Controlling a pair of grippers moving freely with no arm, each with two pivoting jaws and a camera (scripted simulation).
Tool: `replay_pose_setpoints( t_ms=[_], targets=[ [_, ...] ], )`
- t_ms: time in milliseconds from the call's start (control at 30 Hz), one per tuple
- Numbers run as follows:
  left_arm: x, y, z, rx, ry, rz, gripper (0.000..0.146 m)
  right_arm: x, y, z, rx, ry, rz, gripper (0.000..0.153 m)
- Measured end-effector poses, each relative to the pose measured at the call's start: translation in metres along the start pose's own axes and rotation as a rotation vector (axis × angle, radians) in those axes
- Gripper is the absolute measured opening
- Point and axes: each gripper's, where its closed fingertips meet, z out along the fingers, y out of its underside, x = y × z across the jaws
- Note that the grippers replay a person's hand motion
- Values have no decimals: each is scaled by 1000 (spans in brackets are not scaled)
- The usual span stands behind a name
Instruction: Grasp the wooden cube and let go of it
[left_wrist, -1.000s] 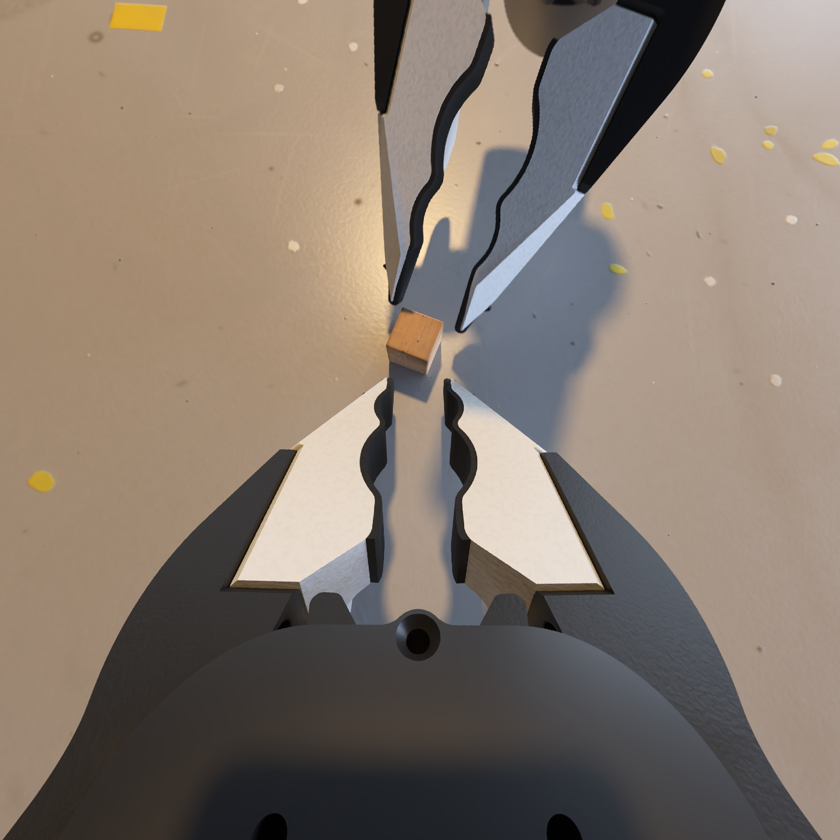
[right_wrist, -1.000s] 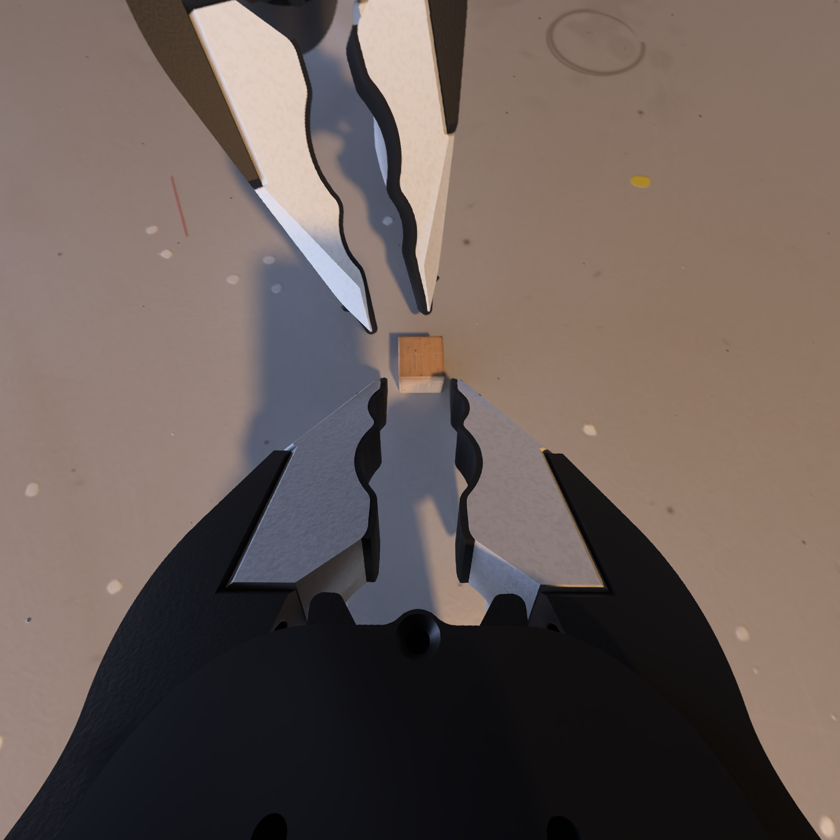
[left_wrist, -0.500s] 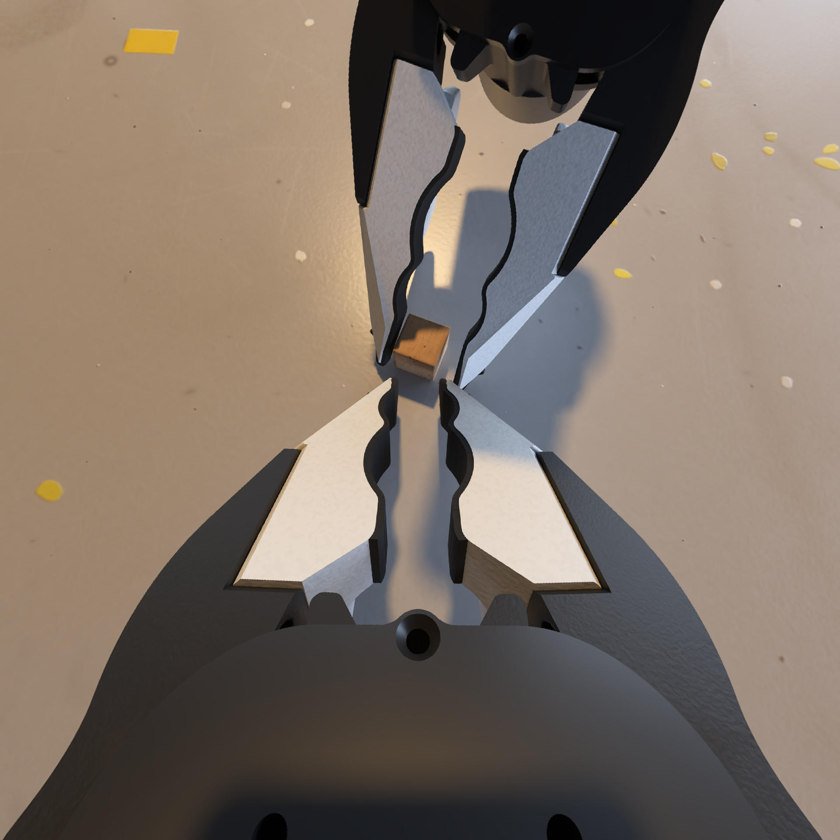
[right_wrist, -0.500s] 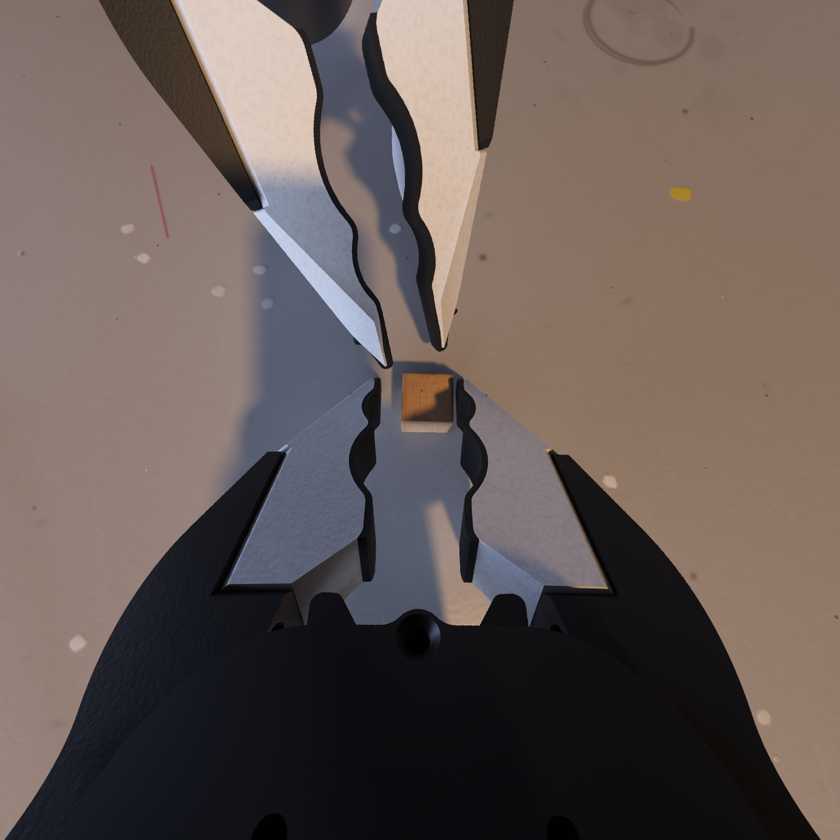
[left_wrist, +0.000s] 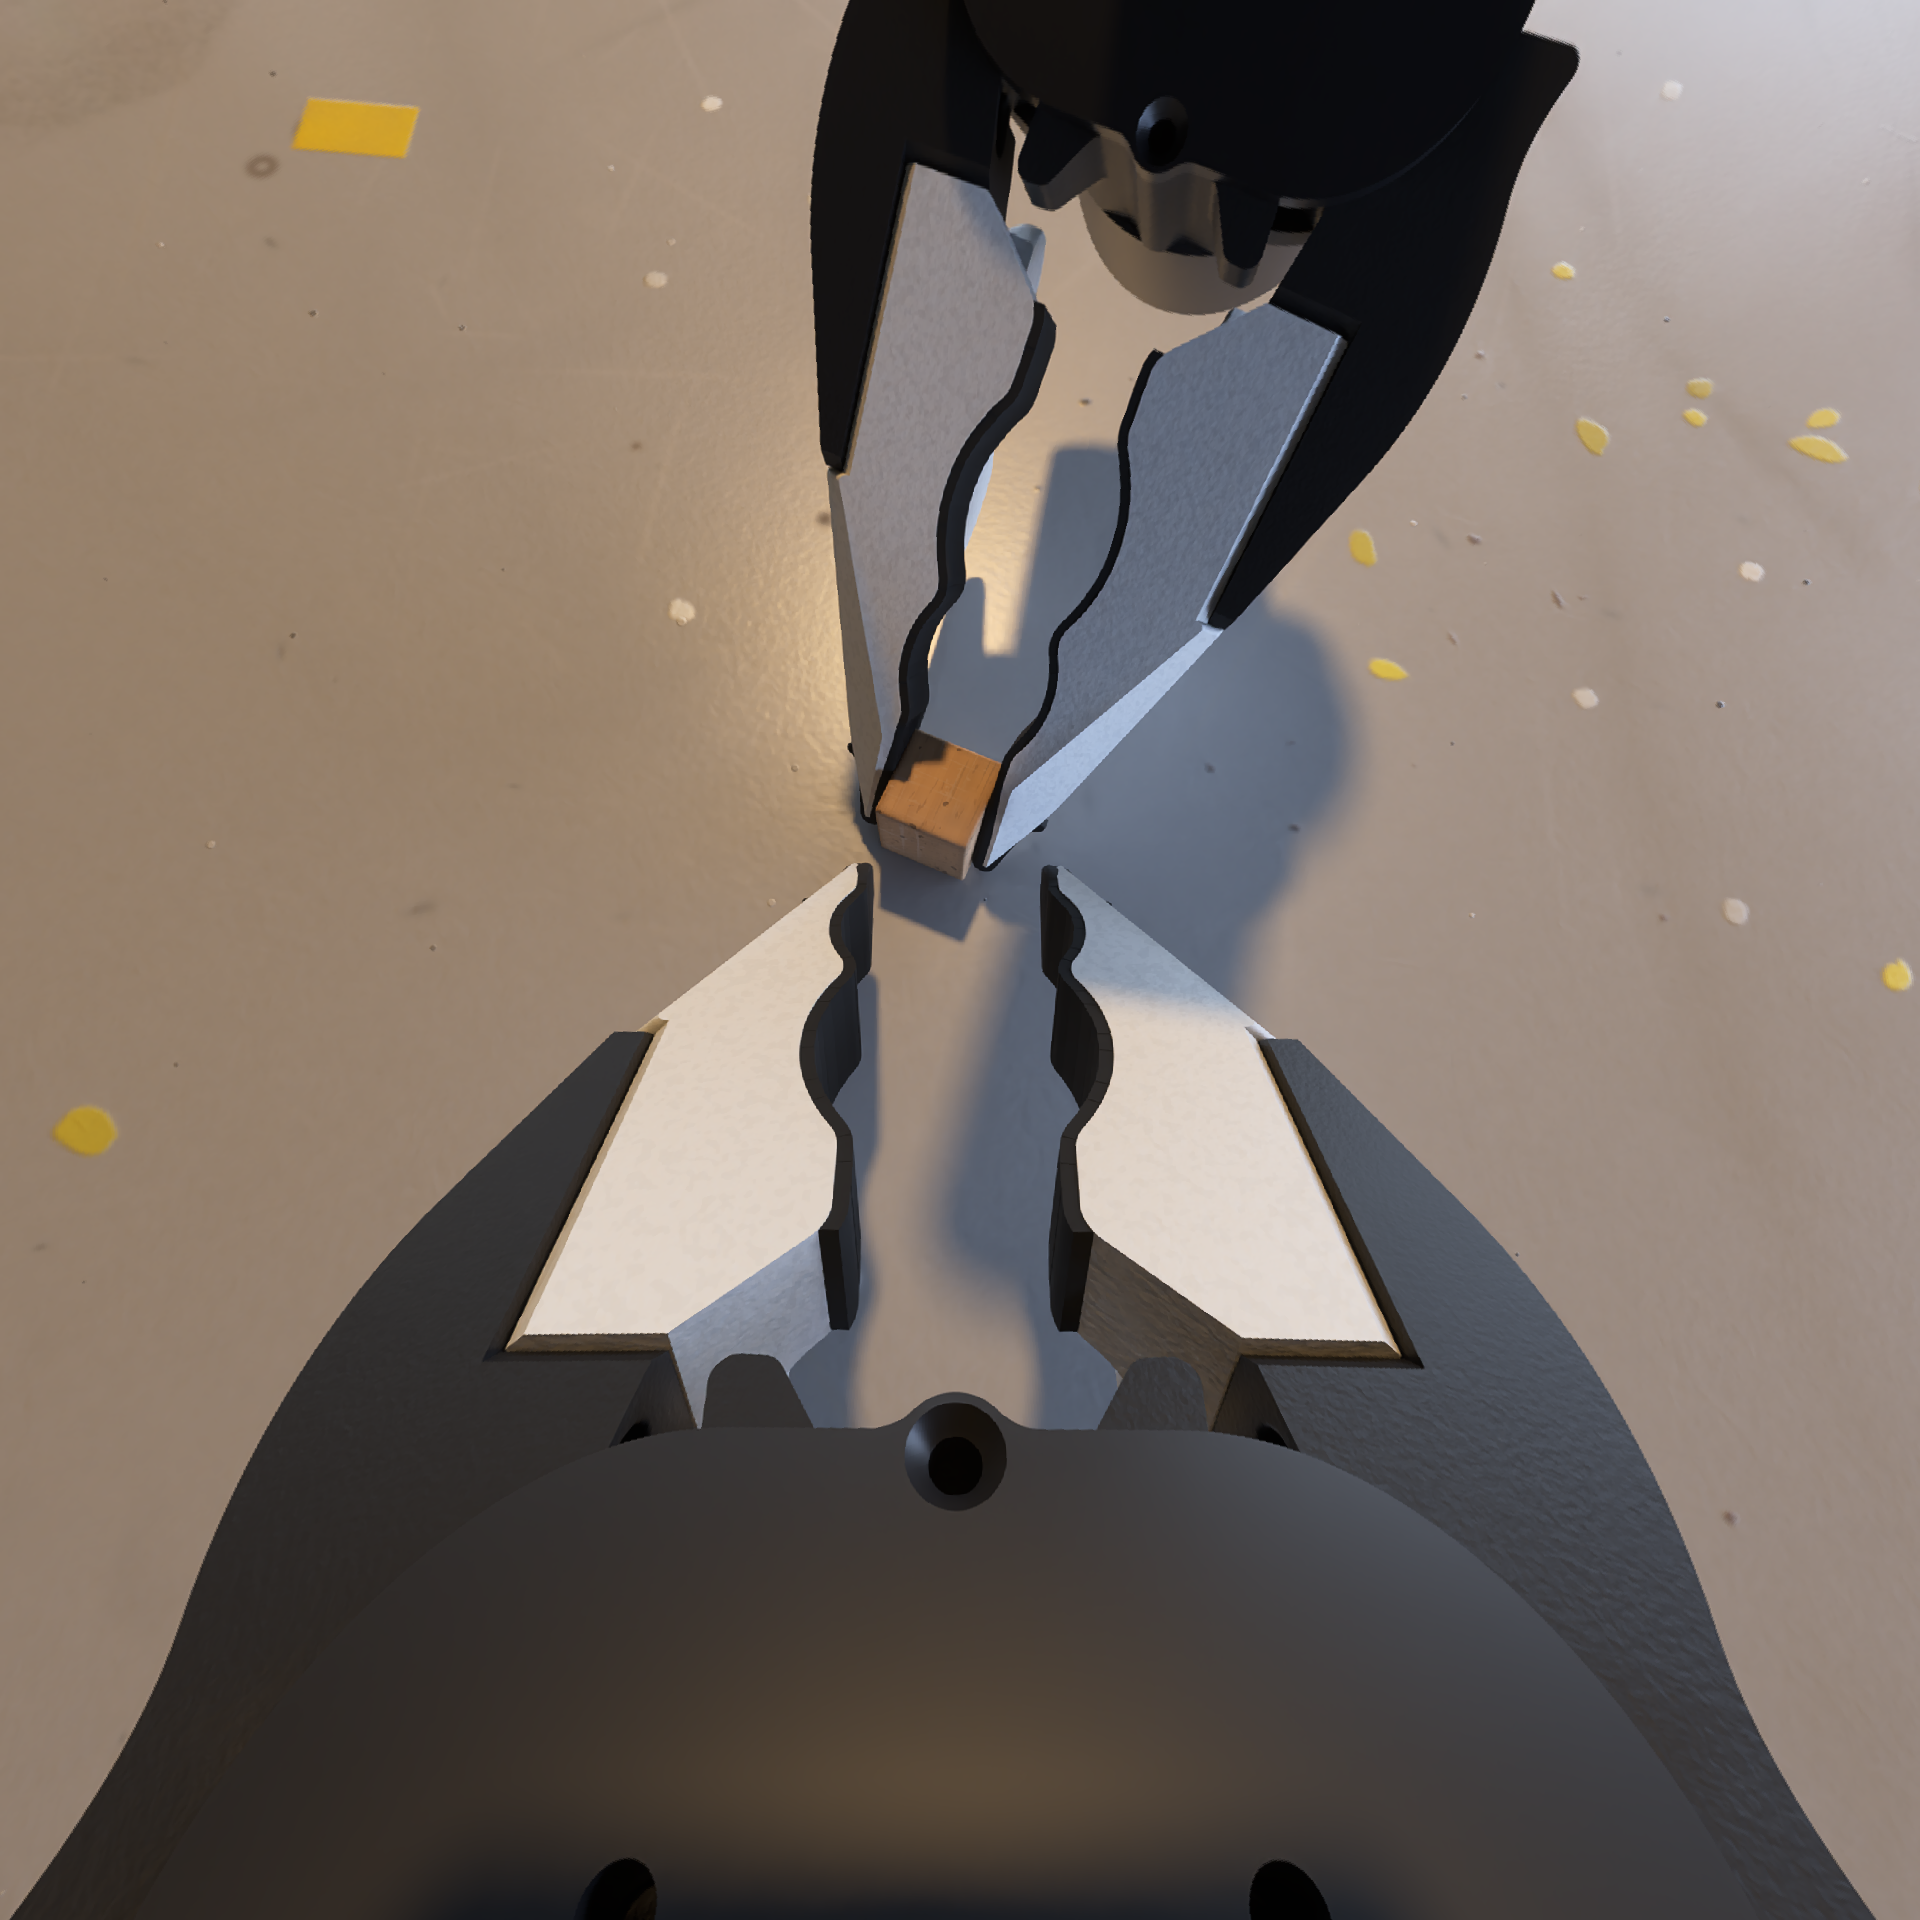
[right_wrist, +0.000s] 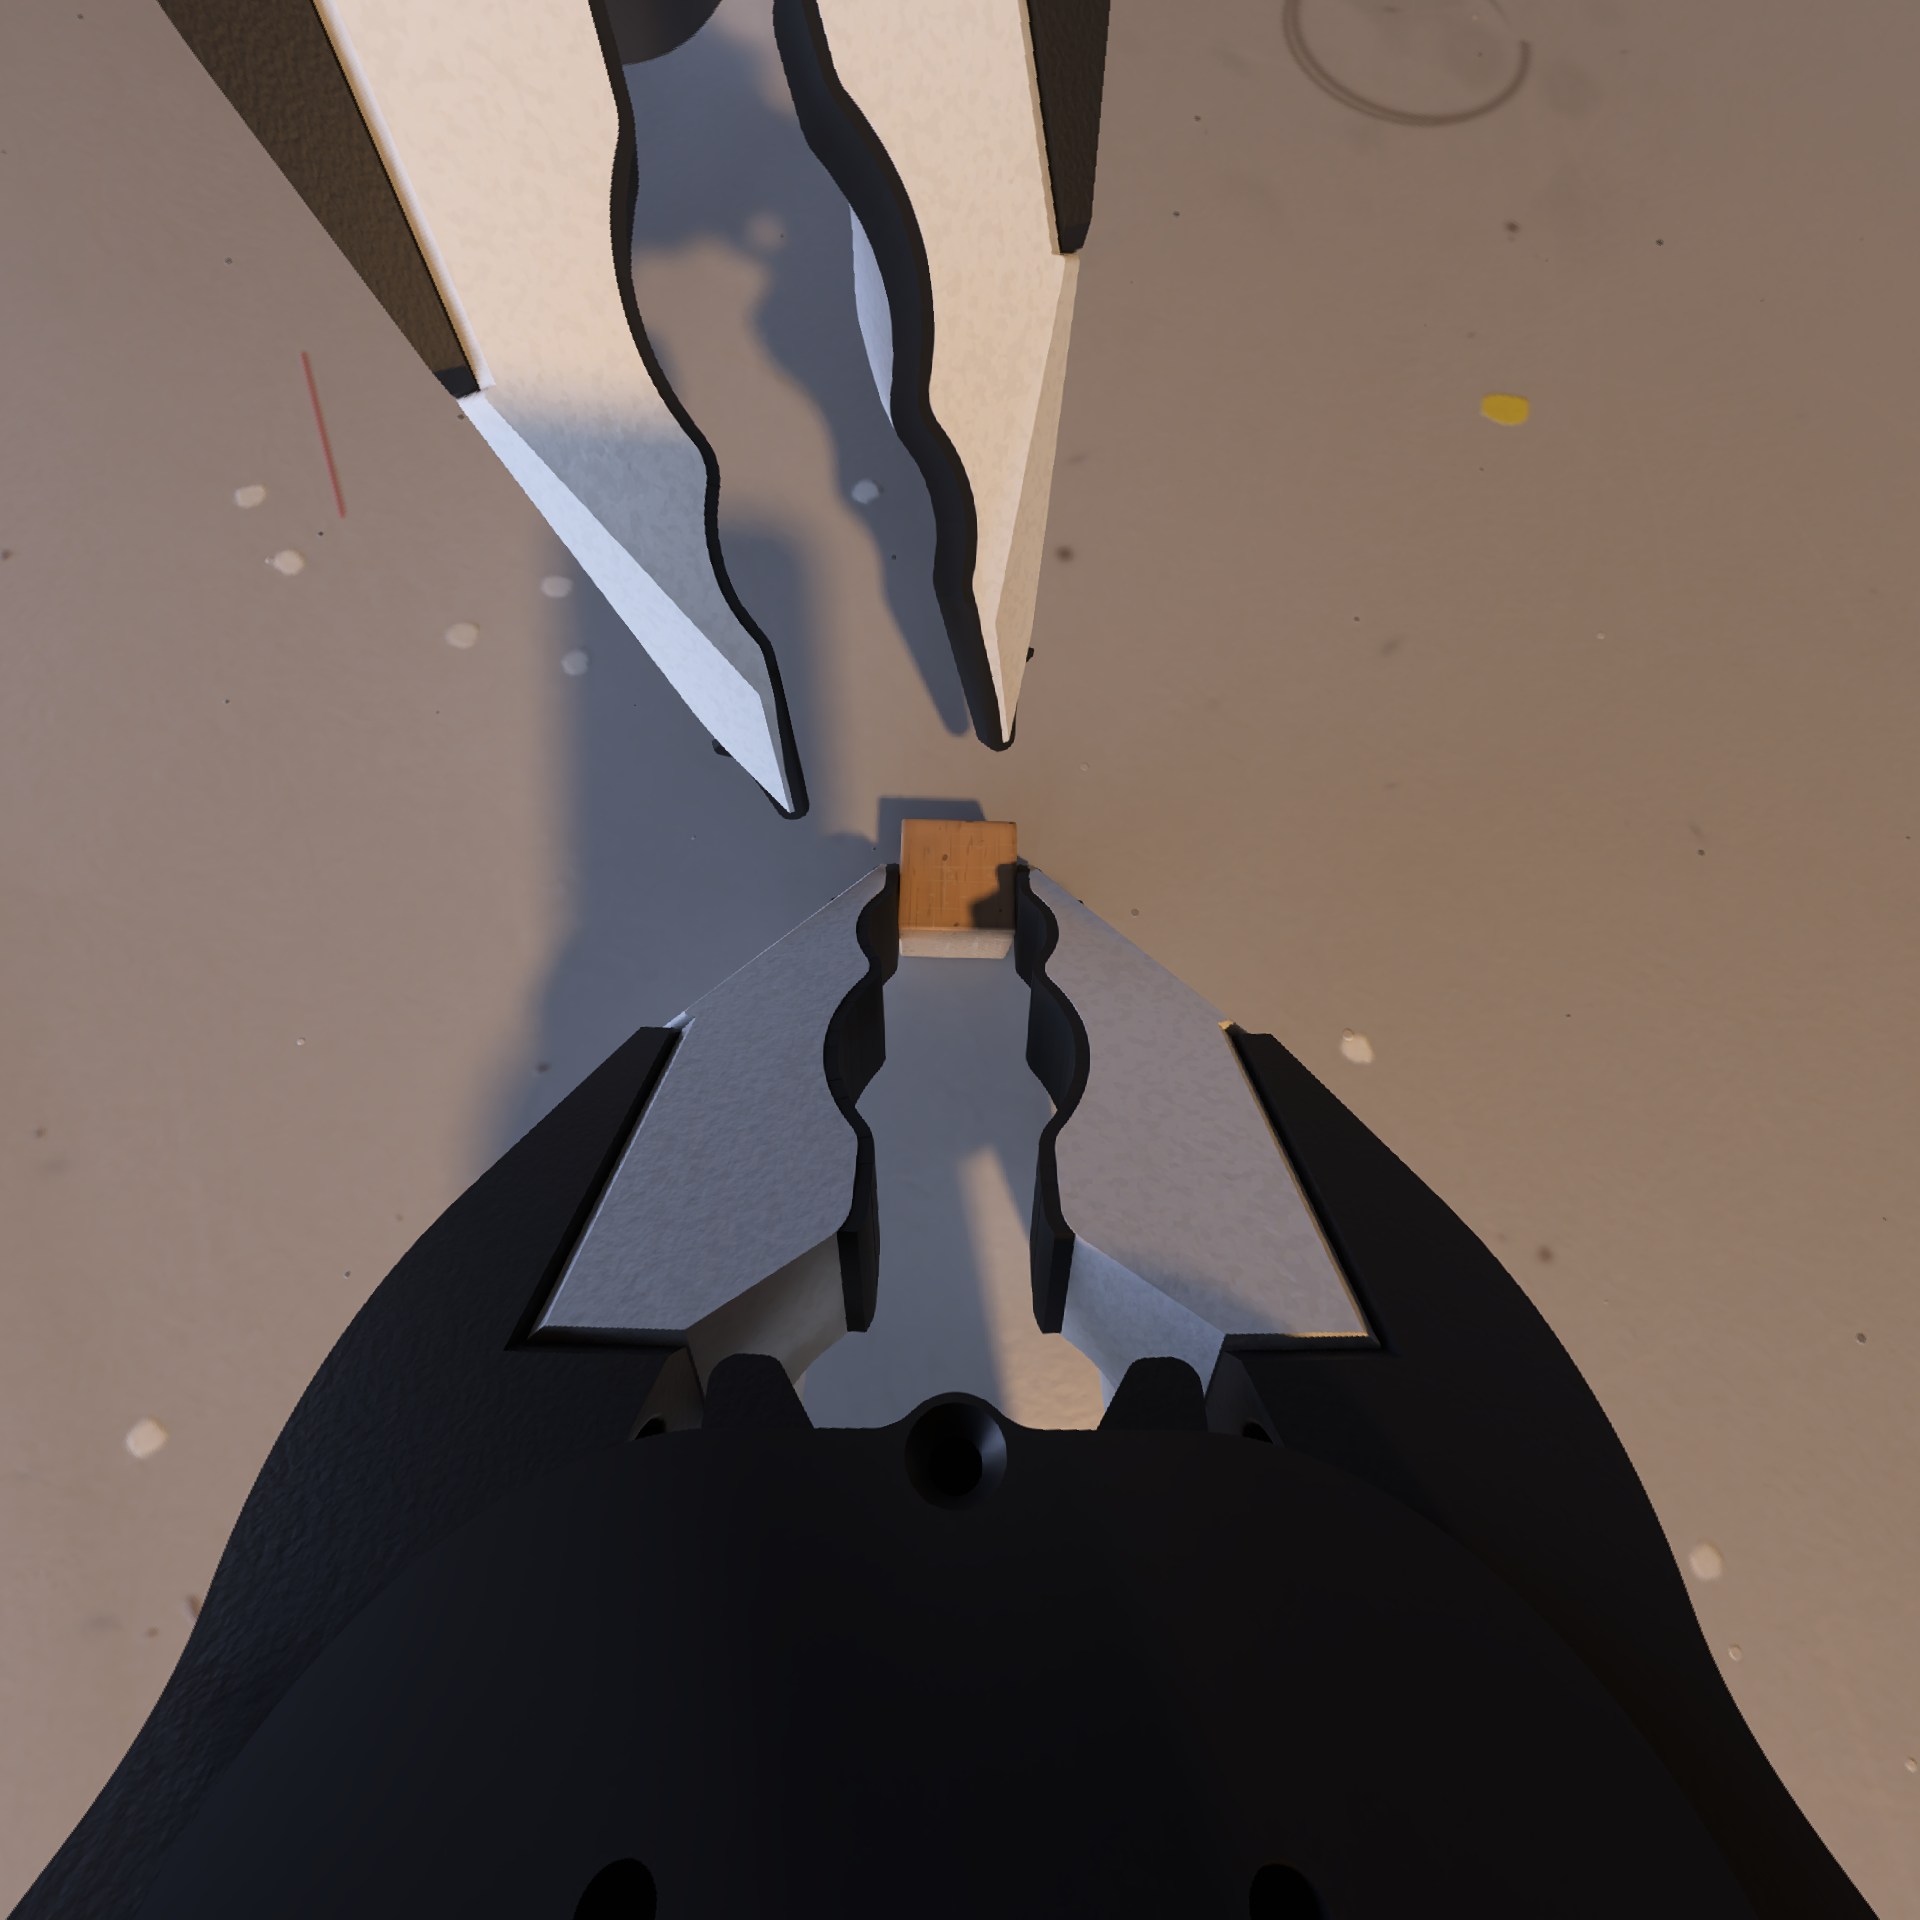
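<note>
The small wooden cube (left_wrist: 935, 795) rests on the tan table. My right gripper (right_wrist: 956, 883) is shut on it, one fingertip pressing each side; the cube (right_wrist: 951, 873) shows between its tips. In the left wrist view the right gripper (left_wrist: 930, 821) comes down from the far side with the cube clamped at its tips. My left gripper (left_wrist: 956, 878) is open and empty, with its tips just short of the cube's near face. In the right wrist view the left gripper (right_wrist: 896, 777) points in from the far side, its tips a little beyond the cube.
The tan table (left_wrist: 416, 623) carries yellow flecks (left_wrist: 85, 1129), white specks and a yellow rectangle (left_wrist: 356, 127) at the far left. A thin red line (right_wrist: 322, 434) and a faint ring mark (right_wrist: 1405, 57) show in the right wrist view.
My right gripper moved forward around the cube and closed on it. My left gripper's jaws opened wider and its tips now sit slightly farther from the cube.
</note>
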Motion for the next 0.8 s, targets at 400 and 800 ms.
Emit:
replay_pose_setpoints(
  t_ms=[400, 800],
  targets=[
    [1, 0, 1, -8, -10, 15, 36, 1, 0, 0, 2, -5, 7, 21],
    [-3, -6, 1, 33, -9, -15, 40, -1, 2, -2, 3, -28, 4, 21]
  ],
)
